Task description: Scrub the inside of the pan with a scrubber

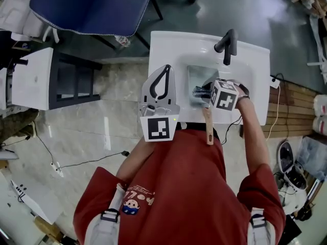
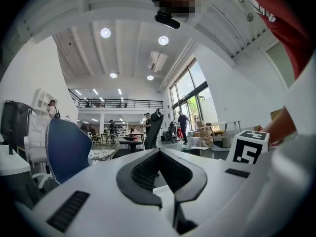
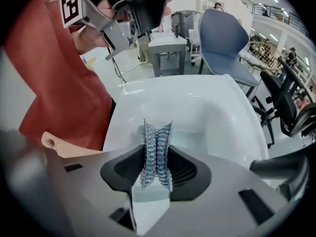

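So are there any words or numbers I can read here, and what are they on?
Nothing reads clearly.
On the red shirt: yellow letters by a cartoon figure, too blurred to read.
On the left gripper and right gripper cubes: black-and-white square patterns, no words.

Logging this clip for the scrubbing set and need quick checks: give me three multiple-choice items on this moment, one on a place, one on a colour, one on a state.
1. Where is the scrubber? A on the chair; B in the jaws of the right gripper; C on the floor.
2. What colour is the faucet? A black; B red; C white.
3. The left gripper is: A shut on a wooden handle; B shut on the scrubber; C shut, empty.
Answers: 1 B, it is pinched there in the right gripper view; 2 A, it is dark against the white sink; 3 C, its tips meet, nothing between.
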The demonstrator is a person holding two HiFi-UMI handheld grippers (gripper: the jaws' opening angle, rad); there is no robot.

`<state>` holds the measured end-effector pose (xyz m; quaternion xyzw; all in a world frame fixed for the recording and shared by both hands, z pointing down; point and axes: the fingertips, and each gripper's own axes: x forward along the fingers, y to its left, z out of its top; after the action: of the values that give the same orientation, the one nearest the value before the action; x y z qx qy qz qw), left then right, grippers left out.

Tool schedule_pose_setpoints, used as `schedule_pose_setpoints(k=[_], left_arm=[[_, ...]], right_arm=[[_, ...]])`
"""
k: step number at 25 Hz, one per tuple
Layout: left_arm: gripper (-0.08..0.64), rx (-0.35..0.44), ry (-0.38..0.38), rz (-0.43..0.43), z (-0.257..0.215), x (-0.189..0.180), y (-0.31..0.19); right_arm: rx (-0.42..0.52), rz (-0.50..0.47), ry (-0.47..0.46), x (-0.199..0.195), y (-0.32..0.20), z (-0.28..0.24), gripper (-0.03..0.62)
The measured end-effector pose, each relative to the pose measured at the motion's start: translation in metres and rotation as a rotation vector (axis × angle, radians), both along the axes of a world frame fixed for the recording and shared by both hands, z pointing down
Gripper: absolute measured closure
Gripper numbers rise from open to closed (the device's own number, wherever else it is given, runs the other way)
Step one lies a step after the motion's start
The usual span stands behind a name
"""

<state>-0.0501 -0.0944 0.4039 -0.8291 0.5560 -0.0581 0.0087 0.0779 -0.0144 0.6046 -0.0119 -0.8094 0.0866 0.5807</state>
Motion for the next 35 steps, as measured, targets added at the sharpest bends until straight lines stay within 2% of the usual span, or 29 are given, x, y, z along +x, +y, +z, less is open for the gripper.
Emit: schedule_pose_setpoints(k=[6, 9, 12, 14, 15, 17, 19, 21, 23, 25, 26, 28, 31, 33, 35], left_arm=[[0.548, -0.009, 0.01, 0.002, 0.01, 0.002, -0.001], [0.548, 0.058, 0.007, 0.013, 0.002, 0.003, -0.002], [0.548, 0.054, 0.01, 0.009, 0.003, 0.005, -0.002], [0.547, 0.001, 0.014, 0.001, 0.011, 0.005, -0.001], [0.548, 0.004, 0.01, 0.002, 0.011, 0.005, -0.001], [0.548, 0.045, 0.007, 0.005, 0.005, 0.005, -0.002], [0.548, 0.018, 0.013, -0.004, 0.009, 0.003, -0.002], [0.548, 0.04, 0.006, -0.005, 0.005, 0.002, -0.003], [0.548, 0.024, 0.007, -0.012, 0.008, 0.001, -0.003], [0.548, 0.09, -0.001, -0.007, -0.002, 0.001, -0.006], [0.547, 0.09, -0.003, -0.008, -0.002, 0.0, -0.006], [0.548, 0.014, 0.001, -0.02, 0.01, -0.002, -0.004], [0.548, 0.037, 0.001, -0.021, 0.007, -0.002, -0.004], [0.547, 0.015, 0.012, -0.029, 0.01, -0.002, -0.003], [0.548, 0.093, -0.003, -0.021, -0.002, -0.002, -0.005]], right_arm=[[-0.083, -0.05, 0.019, -0.003, 0.006, 0.014, 0.436], [-0.123, -0.067, 0.02, -0.004, 0.009, 0.017, 0.436], [-0.161, -0.096, 0.021, -0.005, 0.014, 0.021, 0.436], [-0.182, -0.116, 0.024, -0.008, 0.018, 0.023, 0.436], [-0.187, -0.123, 0.024, -0.009, 0.019, 0.025, 0.436], [-0.186, -0.134, 0.029, -0.012, 0.02, 0.03, 0.436], [-0.183, -0.144, 0.041, -0.013, 0.02, 0.033, 0.437], [-0.178, -0.152, 0.049, -0.012, 0.02, 0.034, 0.437], [-0.17, -0.158, 0.051, -0.013, 0.019, 0.037, 0.437], [-0.166, -0.158, 0.05, -0.012, 0.018, 0.039, 0.437], [-0.168, -0.157, 0.049, -0.012, 0.018, 0.04, 0.437], [-0.166, -0.152, 0.046, -0.012, 0.017, 0.041, 0.437], [-0.13, -0.139, 0.046, -0.011, 0.009, 0.046, 0.436], [-0.093, -0.128, 0.048, -0.01, 0.001, 0.05, 0.436], [-0.054, -0.117, 0.052, -0.01, -0.008, 0.055, 0.436]])
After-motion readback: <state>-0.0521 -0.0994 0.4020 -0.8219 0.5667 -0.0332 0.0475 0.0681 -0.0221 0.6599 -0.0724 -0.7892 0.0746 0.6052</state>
